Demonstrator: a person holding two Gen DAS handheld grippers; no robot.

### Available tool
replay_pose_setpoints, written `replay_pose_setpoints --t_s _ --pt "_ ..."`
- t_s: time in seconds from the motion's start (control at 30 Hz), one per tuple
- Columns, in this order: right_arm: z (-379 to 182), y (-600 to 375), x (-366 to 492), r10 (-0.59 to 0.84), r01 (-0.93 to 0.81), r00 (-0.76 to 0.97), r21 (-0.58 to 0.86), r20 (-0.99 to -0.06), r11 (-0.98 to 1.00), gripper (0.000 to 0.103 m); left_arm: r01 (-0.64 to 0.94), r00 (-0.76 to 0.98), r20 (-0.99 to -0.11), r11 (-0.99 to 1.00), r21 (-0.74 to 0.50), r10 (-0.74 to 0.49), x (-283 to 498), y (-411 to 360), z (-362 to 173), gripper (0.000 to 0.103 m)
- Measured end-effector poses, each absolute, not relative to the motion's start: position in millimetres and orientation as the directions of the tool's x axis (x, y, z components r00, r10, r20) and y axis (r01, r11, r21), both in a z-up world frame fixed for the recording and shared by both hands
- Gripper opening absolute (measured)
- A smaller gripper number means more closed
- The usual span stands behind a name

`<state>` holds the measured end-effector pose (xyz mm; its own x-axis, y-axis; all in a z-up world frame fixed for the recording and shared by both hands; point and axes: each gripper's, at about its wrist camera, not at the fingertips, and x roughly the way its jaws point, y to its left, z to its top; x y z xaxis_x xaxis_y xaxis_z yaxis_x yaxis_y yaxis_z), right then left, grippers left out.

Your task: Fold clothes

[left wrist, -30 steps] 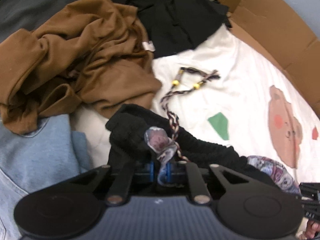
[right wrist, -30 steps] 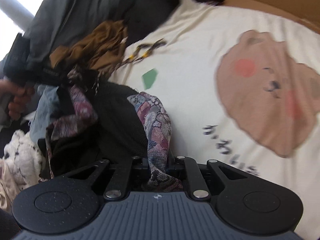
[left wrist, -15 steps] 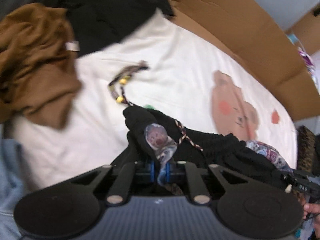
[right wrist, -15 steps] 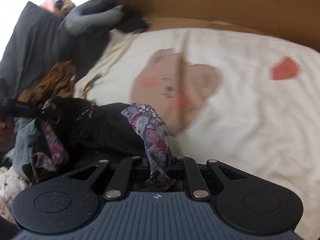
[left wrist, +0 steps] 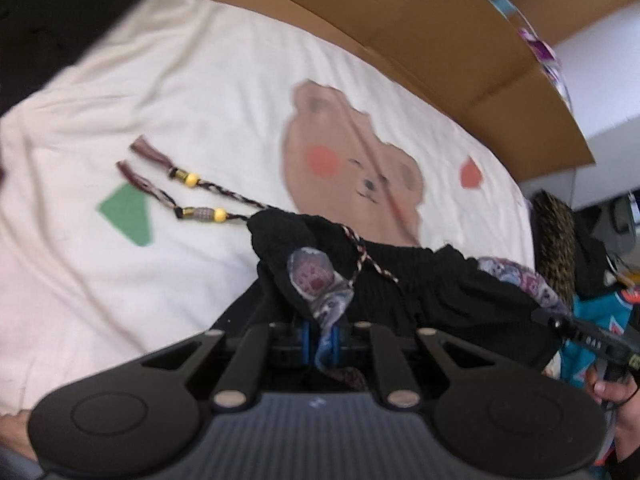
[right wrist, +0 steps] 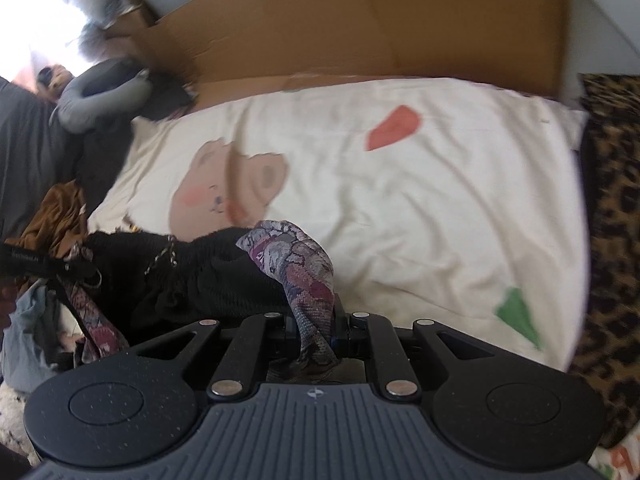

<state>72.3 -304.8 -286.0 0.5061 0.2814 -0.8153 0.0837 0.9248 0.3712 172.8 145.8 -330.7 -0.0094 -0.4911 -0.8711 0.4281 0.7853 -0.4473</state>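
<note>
At the near edge, left tool (left wrist: 320,338): jaws pinched almost closed on a fold of patterned cloth belonging to the black garment (left wrist: 448,284).
At the near edge, right tool (right wrist: 316,334): jaws likewise nearly closed, clamped on a strip of the same purple-and-grey patterned cloth (right wrist: 304,276).
Garment position: the black garment hangs stretched between the two tools, over the cream bedsheet (left wrist: 192,80); whether its underside touches the sheet I cannot tell.
Cord: a braided drawstring (left wrist: 224,194) runs from the garment's waist out onto the sheet, its two tasselled ends with yellow beads lying side by side near a green patch (left wrist: 128,216).
Person: a hand (left wrist: 612,392) grips the right tool's handle at the right edge of the left wrist view.
Sheet print: a brown bear face (left wrist: 352,168) with pink cheeks, just beyond the garment.
Left of the sheet: a brown garment (right wrist: 60,220) and dark clothes in a heap.
Far side: a cardboard sheet (right wrist: 360,32) stands along the back of the bed.
</note>
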Motion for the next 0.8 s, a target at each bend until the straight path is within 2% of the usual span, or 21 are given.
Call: replay_pose_setpoints --t_s 0.13,0.33,0.4,0.47,0.57,0.6,0.7,0.77,0.8 --pt "-285 -323 54 0.237 0.156 0.507 0.359 -0.828 0.92 0.01 0.443 -0.057 -0.874 0.772 -0.455 -0.482 166 130 -348 0.01" --pt "-306 -334 37 0.206 0.262 0.456 0.351 -0.866 0.899 0.013 0.481 -0.05 -0.9 0.779 -0.402 -0.434 159 119 -376 0.012" --pt "-311 -333 36 0.19 0.277 0.443 0.335 -0.876 0.901 0.019 0.487 -0.034 -0.909 0.787 -0.378 -0.415 162 121 -377 0.014" --pt "-309 -334 36 0.176 0.282 0.439 0.321 -0.881 0.904 0.024 0.488 -0.021 -0.914 0.794 -0.364 -0.406 166 125 -374 0.021" --pt "-306 -336 37 0.156 0.29 0.434 0.302 -0.887 0.908 0.043 0.455 0.001 -0.914 0.814 -0.361 -0.406 173 136 -366 0.024" --pt "-305 -336 37 0.148 0.291 0.438 0.296 -0.887 0.91 0.044 0.446 0.008 -0.913 0.818 -0.363 -0.409 176 139 -362 0.024" --pt "-302 -339 40 0.143 0.288 0.445 0.293 -0.884 0.912 0.045 0.405 0.057 -0.91 0.843 -0.355 -0.411 187 149 -348 0.031" --pt "-299 -341 43 0.136 0.288 0.454 0.29 -0.881 0.913 0.047 0.384 0.111 -0.908 0.86 -0.336 -0.404 196 154 -339 0.049" --pt "-297 -342 44 0.131 0.288 0.459 0.287 -0.879 0.914 0.047 0.373 0.143 -0.905 0.868 -0.326 -0.401 201 156 -336 0.051"
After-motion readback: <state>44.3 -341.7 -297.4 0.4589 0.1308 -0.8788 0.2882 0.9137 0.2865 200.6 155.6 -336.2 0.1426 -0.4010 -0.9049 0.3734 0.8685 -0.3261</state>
